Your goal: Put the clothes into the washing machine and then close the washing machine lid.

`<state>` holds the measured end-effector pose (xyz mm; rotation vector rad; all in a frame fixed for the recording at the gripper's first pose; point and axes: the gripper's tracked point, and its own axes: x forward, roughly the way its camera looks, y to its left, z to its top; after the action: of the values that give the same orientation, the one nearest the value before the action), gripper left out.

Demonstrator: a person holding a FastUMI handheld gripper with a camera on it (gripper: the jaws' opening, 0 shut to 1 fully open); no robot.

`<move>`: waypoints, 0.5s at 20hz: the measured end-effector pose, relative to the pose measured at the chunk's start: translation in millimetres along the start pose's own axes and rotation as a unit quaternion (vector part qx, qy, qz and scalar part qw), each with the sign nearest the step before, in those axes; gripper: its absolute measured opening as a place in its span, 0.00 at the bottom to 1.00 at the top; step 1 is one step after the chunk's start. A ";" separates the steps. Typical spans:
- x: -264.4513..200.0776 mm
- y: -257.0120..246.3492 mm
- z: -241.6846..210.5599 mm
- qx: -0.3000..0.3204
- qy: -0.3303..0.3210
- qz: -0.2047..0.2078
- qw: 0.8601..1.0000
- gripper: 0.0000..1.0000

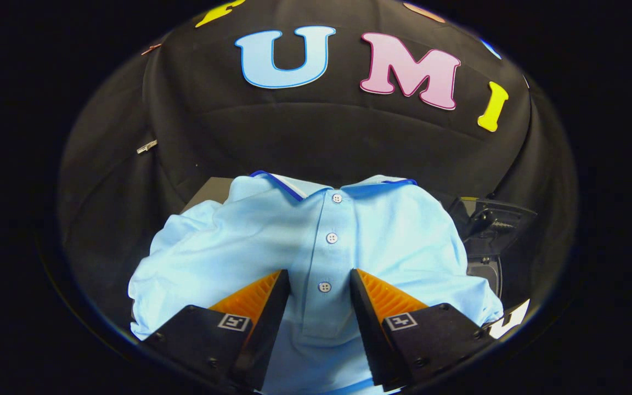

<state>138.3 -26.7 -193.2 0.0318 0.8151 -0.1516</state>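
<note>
Nearest to the camera are the two fingers of my gripper (320, 285), and they stand apart, with a clear gap between the tips. Through this gap I see the button placket of a light blue polo shirt (382, 236), and the lowest button (324, 286) sits almost exactly between the two fingertips. Both fingers are over the shirt cloth, one on each side of the placket, but I cannot tell if they already touch the fabric; they do not press on anything together. Two more buttons go up in a line beyond the fingers, toward the collar (294, 189), which has a dark blue and white edge and lies at the far end of the shirt. This shirt is spread front side up on a dark surface, and it is a little wrinkled on my left side, where the sleeve bunches. Just beside the shirt on the right, beyond my right finger, is a dark machine part (489, 219) with a rounded piece under it; I cannot tell for sure if it is the washing machine. Behind all this hangs black cloth (316, 131).
</note>
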 end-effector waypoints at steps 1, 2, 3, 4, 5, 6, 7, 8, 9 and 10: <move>-0.4 1.9 0.9 0.011 0.002 0.001 1.000 0.61; 1.4 4.2 3.3 0.020 0.000 0.004 1.000 0.48; 1.2 3.6 3.6 0.022 -0.001 0.008 1.000 0.43; 2.0 3.3 4.6 0.013 -0.003 0.015 1.000 0.38; 1.8 3.2 4.6 0.001 -0.004 0.022 1.000 0.33; 3.5 2.4 6.0 -0.011 -0.008 0.027 1.000 0.33; 15.3 1.9 3.7 -0.014 -0.011 0.028 0.999 0.33; 3.8 1.2 6.1 -0.012 -0.008 0.030 0.999 0.07; 1.4 0.6 7.7 -0.014 -0.009 0.033 0.999 0.07; 1.0 1.4 7.7 -0.017 -0.011 0.038 0.999 0.07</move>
<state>144.7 -26.0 -188.7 0.0293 0.7924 -0.0656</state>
